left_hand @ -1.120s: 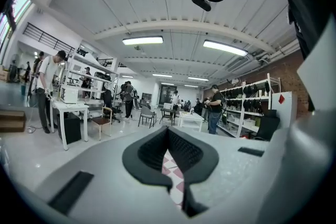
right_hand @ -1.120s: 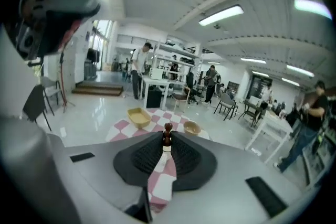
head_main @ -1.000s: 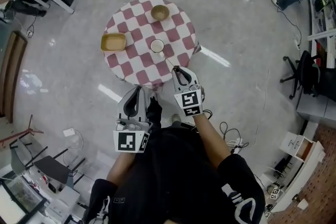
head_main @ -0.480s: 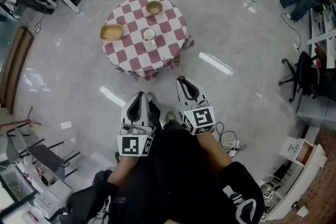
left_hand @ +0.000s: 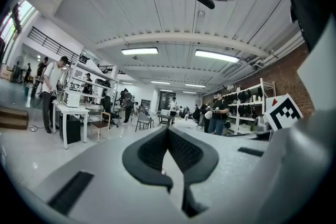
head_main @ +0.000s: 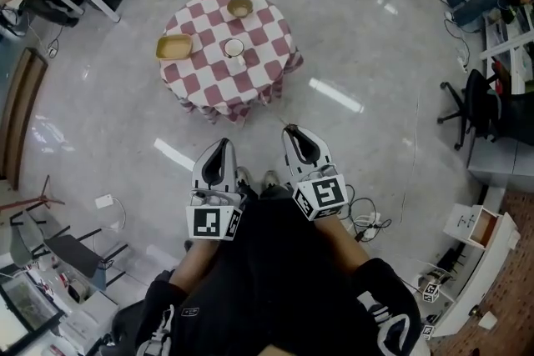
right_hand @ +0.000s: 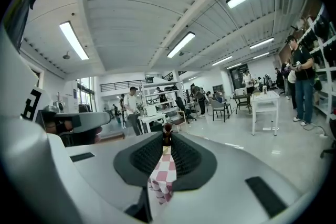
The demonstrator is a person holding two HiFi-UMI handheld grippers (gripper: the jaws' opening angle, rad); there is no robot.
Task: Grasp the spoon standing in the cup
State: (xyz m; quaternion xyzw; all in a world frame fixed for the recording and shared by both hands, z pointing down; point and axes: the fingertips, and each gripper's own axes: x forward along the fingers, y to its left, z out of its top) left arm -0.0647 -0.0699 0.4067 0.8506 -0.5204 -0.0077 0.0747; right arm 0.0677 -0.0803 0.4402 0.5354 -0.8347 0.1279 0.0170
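Right tool (head_main: 289, 131) was narrow, the jaws drawn almost together with a slim gap between the pads. In the right gripper view a small dark stub stood pinched at the very tips. It was judged to be the handle of the spoon (right_hand: 167, 135), though too small to be certain. Checked cloth showed through the gap below it. Left tool (head_main: 223, 143) was closed, pads meeting at the tips, nothing between them. It hung beside the right one, close to the person's body.

Both tools were well apart from the tabletop (head_main: 200, 77), with bare floor (head_main: 254, 129) between. On the checked cloth sat the cup (head_main: 234, 47) near the middle, a bowl (head_main: 240, 7) on the far side and a yellow dish (head_main: 173, 47) to the left. No spoon could be made out in the cup from the head view, which fitted the reading that it was in the right tool.

Step in hand, as judged: the grasp itself looked made, with the spoon clear of the cup. The next move would call for little beyond a steady squeeze, so the thin handle did not pivot or slip between the pads. If the stub proved not to be the spoon, the right tool would need to go to the cup, open wider and take the handle above the rim.
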